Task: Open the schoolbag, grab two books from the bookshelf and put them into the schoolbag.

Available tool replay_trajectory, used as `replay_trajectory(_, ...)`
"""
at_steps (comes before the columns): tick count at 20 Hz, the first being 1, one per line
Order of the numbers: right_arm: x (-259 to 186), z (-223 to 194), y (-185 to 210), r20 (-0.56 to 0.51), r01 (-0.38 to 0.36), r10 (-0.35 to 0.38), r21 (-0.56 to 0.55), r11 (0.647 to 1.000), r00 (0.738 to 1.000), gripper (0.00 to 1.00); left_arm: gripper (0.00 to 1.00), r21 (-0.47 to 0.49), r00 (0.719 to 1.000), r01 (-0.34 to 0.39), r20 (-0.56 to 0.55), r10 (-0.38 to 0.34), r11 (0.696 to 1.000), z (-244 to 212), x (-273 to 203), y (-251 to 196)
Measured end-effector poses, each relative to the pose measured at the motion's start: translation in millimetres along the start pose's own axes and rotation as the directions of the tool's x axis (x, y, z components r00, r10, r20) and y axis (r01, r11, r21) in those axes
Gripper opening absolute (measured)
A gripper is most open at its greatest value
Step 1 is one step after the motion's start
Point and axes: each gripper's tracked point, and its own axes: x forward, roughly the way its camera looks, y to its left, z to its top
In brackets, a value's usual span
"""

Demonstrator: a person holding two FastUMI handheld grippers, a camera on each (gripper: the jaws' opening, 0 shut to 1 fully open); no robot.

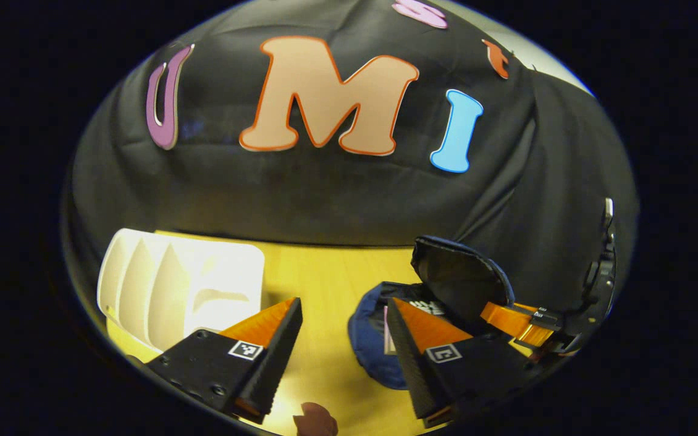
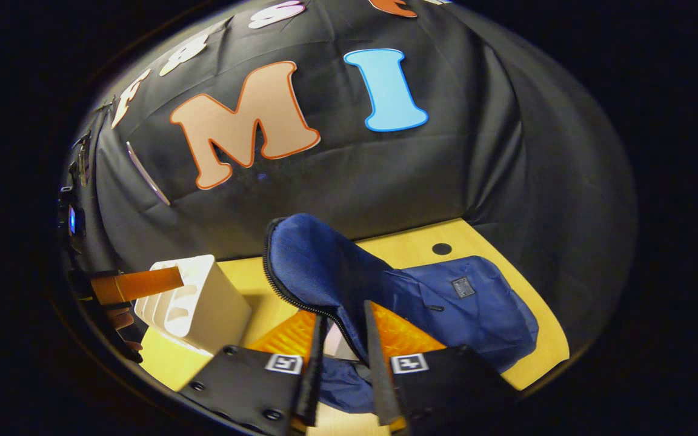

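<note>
Left gripper view showed the left gripper [image 1: 343,339] low over the yellow table [image 1: 325,284], its 2 fingers spread wide apart with nothing between them. Just past the left finger stood the white bookshelf [image 1: 173,284], an upright divider rack whose slots looked bare from this angle. Past the right finger lay the dark blue schoolbag [image 1: 373,339], unzipped, with its flap [image 1: 458,278] lifted up, and pale book edges [image 1: 389,330] showed inside the opening. The right gripper [image 1: 525,321], orange-fingered, reached in from the right at the flap. In the right gripper view, the right gripper [image 2: 343,357] had its 2 fingers drawn nearly together on the zipped edge of the raised flap [image 2: 319,260]; both fingers appeared to pinch the fabric, holding it upright. Beyond the fingers the body of the schoolbag [image 2: 470,303] lay flat on the table [image 2: 543,339], a small patch on its front. To the left stood the bookshelf [image 2: 203,303], and beside it the orange finger of the left gripper [image 2: 137,284] came in from the edge, with a hand [image 2: 122,321] just beneath it. A small dark hole [image 2: 442,248] sat in the tabletop near the far wall.
</note>
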Motion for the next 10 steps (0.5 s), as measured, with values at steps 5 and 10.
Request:
replay_trajectory(5,-9.8,-10.3,27.2,-0.008,-0.035,0.034,-0.09,0.995,0.999,0.81,0.93,0.023,0.996,-0.084,0.029,0.083,0.996,3.8,-27.7,16.6)
replay_trajectory(10,-33.7,-0.9,52.4,0.025,-0.086,0.09,-0.143,0.986,0.996,0.87,0.92,-0.014,0.985,-0.156,0.077,0.156,0.988,8.3,-62.9,34.7)
